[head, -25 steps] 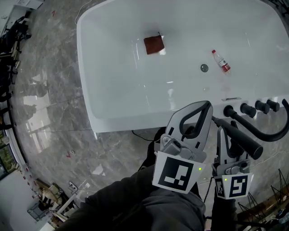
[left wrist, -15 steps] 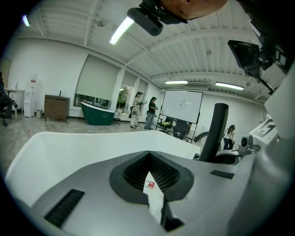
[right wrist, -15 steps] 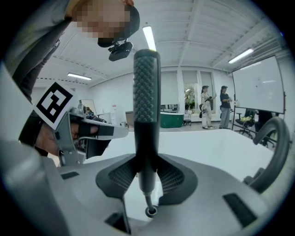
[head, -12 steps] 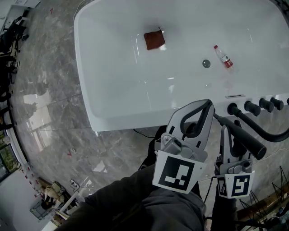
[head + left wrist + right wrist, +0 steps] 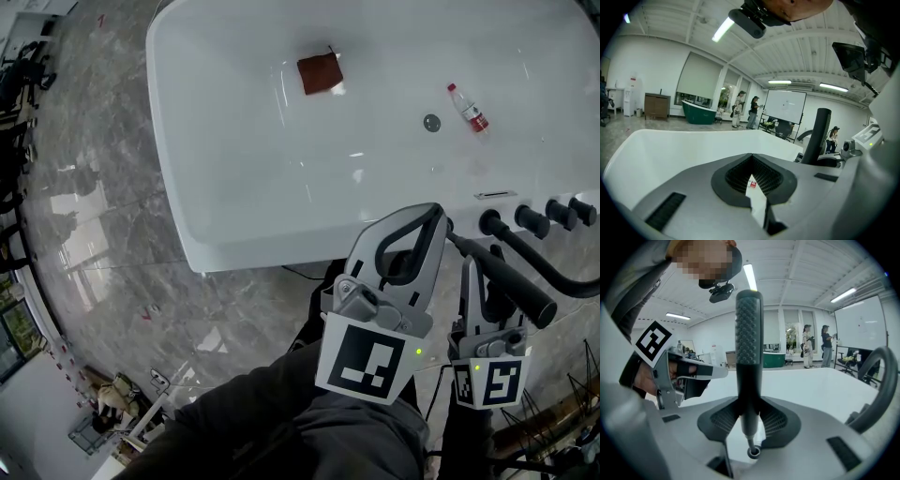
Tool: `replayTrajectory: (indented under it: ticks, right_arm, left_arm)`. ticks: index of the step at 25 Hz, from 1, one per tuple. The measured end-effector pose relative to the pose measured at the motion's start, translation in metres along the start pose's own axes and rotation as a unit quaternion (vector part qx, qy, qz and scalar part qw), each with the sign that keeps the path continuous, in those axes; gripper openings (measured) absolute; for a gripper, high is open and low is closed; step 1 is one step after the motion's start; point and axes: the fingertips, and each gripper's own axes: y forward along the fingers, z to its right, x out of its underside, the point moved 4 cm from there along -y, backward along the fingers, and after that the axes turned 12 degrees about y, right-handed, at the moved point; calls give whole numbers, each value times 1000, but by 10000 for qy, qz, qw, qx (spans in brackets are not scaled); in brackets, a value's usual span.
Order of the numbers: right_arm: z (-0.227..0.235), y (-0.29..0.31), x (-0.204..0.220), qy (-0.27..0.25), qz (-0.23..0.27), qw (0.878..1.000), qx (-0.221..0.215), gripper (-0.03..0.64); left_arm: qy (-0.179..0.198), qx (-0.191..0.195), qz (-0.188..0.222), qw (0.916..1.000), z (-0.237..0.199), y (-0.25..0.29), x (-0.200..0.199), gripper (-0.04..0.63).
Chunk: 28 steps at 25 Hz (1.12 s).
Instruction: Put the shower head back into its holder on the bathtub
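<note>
The black shower head (image 5: 506,286) is a textured stick with a black hose (image 5: 574,285) that curves off to the right. My right gripper (image 5: 476,270) is shut on its handle just in front of the white bathtub's near rim (image 5: 281,248). In the right gripper view the shower head (image 5: 749,333) stands upright between the jaws of the right gripper (image 5: 749,427). Several black fittings (image 5: 530,220) sit on the rim close ahead of it; which is the holder I cannot tell. My left gripper (image 5: 431,220) hovers beside it, shut on nothing.
Inside the tub lie a red-brown cloth (image 5: 320,73), a small bottle with a red label (image 5: 467,106) and the drain (image 5: 431,122). Grey marble floor (image 5: 94,234) surrounds the tub. People stand far off in the room (image 5: 752,112).
The tub and its fittings have slid slightly up and right in the head view. My right gripper with the shower head has drifted a little right. The left gripper has hardly moved.
</note>
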Motion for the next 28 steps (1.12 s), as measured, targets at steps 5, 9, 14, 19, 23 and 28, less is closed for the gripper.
replayTrajectory:
  ticks: [5, 9, 14, 19, 23, 28]
  right_arm:
    - [-1, 8, 7, -24, -53, 10000, 16, 140]
    - [0, 12, 13, -12, -73, 9999, 73, 141]
    - [5, 13, 24, 18, -148, 9998, 143, 140]
    - [9, 18, 33, 44, -167, 9997, 181, 140]
    - [10, 20, 39, 69, -185, 9995, 227, 140]
    - [15, 23, 52, 67, -246, 9992, 310, 140]
  left_arm:
    - [-89, 23, -42, 9999, -5, 2, 7, 3]
    - [-75, 58, -79, 9999, -7, 4, 10, 3]
    - [-81, 109, -79, 9999, -6, 6, 14, 3]
    - [-73, 190, -143, 9997, -5, 9, 22, 3]
    - [-74, 244, -198, 9995, -4, 9, 25, 3]
    - [-20, 298, -238, 9993, -4, 12, 28, 3]
